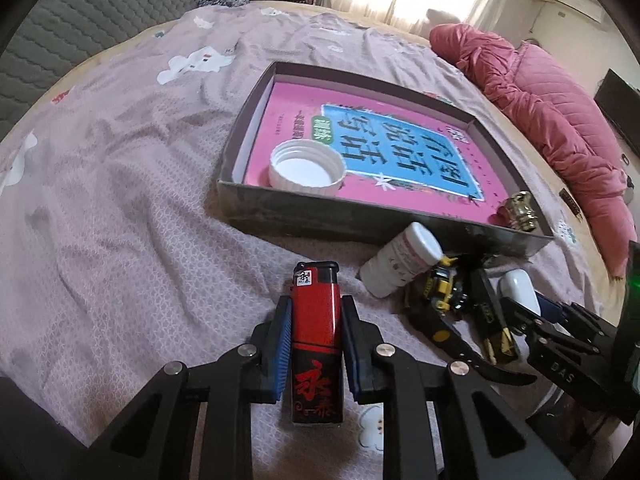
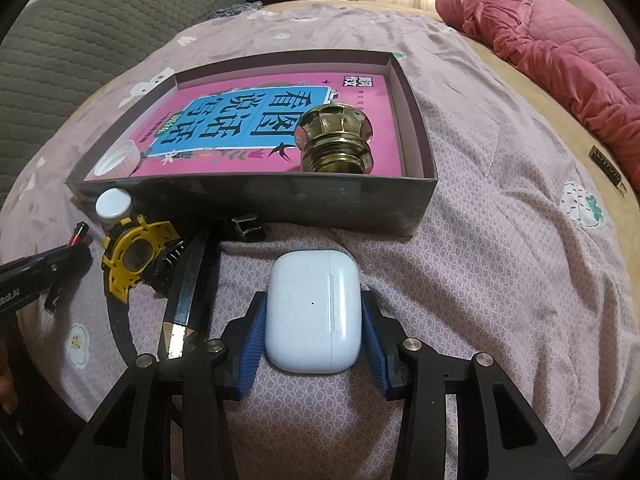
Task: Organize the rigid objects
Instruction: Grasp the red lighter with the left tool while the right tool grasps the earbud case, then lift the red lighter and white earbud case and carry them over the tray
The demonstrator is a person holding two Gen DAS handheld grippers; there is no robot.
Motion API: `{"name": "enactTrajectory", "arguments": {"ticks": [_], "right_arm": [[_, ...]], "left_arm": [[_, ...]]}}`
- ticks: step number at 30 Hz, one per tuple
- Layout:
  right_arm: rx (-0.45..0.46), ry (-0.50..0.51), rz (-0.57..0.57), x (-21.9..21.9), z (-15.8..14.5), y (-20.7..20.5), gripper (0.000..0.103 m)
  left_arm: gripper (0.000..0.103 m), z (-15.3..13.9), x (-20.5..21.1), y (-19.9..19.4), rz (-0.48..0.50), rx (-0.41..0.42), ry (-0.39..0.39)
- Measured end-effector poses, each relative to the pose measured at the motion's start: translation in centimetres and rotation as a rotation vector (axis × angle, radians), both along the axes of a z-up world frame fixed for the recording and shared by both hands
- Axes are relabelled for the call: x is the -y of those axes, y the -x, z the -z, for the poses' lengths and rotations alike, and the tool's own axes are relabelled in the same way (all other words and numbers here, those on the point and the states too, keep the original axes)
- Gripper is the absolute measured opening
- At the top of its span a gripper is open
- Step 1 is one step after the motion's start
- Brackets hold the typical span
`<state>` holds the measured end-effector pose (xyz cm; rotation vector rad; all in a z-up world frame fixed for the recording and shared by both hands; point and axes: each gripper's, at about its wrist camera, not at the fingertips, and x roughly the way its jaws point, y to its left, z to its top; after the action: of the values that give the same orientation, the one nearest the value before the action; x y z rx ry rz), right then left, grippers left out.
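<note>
Wide bare bedsheet fills the left of the left wrist view; the grey box's near wall crosses mid-frame. Low centre, the left gripper clamps a glossy red-and-black lighter. In the right wrist view, lower centre, the right gripper pinches a smooth white earbud case just below the box.

- A bed in a mauve flowered sheet is carrying everything.
- A shallow grey box is lying on it.
- A white earbud case, red lighter, white bottle and yellow watch are resting on the sheet before the box.
</note>
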<state>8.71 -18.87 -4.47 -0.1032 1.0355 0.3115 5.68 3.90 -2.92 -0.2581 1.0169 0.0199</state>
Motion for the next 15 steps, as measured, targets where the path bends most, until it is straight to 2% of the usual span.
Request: {"name": "enactTrajectory", "arguments": {"ticks": [7,12,15], "right_arm": [[-0.006,-0.035,0.003,0.3,-0.3,0.2,0.046],[-0.023,-0.120,0.028,1.3,-0.7,0.2,0.046],[-0.011,-0.127,0.023,1.4,-1.1,0.5,0.046]], "left_arm": [[0.023,-1.3,0.9,0.8,0.037,0.058,-0.029],[0.023,-2.0,0.6,1.1,0.028,0.092,-0.040],[0.023,-2.3,0.4,1.1,0.026,0.102,-0.040]]}}
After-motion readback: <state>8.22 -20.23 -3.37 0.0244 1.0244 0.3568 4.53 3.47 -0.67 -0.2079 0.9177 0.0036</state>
